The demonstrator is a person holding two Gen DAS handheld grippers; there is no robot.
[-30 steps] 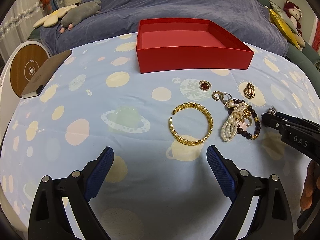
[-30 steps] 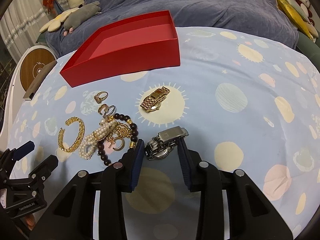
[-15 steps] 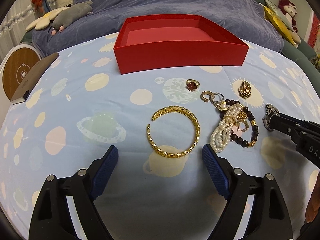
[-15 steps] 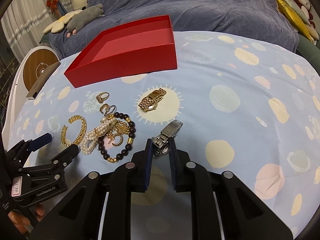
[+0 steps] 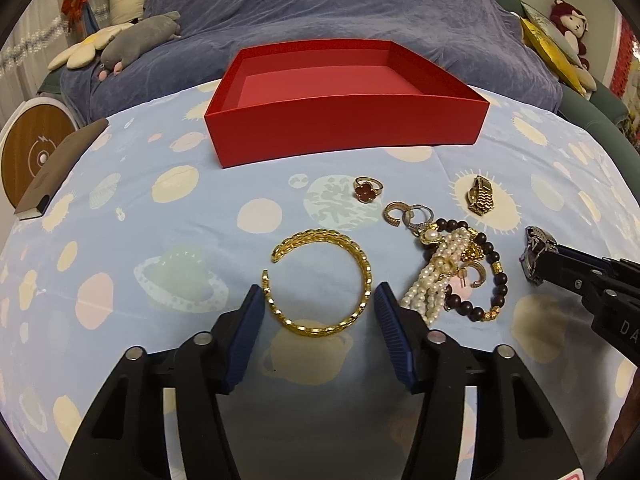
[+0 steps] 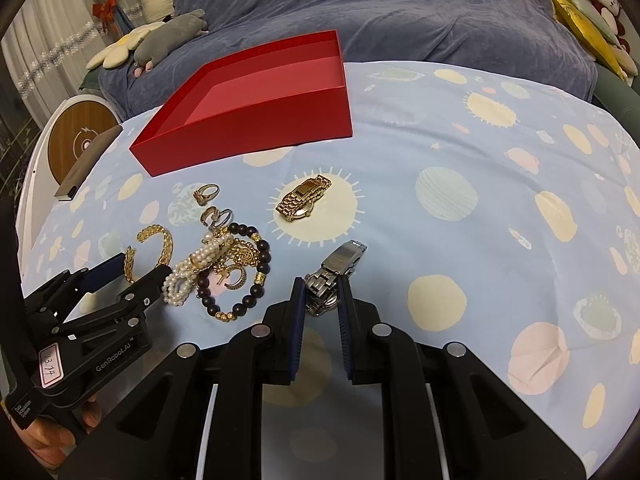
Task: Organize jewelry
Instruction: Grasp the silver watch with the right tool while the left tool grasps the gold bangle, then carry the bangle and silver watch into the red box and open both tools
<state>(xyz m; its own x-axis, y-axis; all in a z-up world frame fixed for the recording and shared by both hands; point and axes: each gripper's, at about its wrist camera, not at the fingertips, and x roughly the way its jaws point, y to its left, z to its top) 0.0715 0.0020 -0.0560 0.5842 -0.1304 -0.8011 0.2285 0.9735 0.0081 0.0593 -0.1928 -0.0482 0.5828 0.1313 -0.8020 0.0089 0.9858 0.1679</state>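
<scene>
Left tongs: spread apart, one blue pad at each outer side of the gold bangle, which lies flat on the planet-print cloth over the table; whether the pads touch it cannot be told. Right tongs: clamped on the silver watch, its clasp end pointing away from the pads. Just right of the bangle, a tangled heap: pearl bracelet, dark bead bracelet and gold hoop earrings. Beyond the heap, a gold ring with a red clover stone, apart from the rest. To its right, a gold watch lying on a sun motif of the cloth. Farther back, a red box, open-topped, interior bare. At the left edge, a brown notebook beside a round wooden disc. Rearmost, a bed with a blue-grey cover and soft toys.
</scene>
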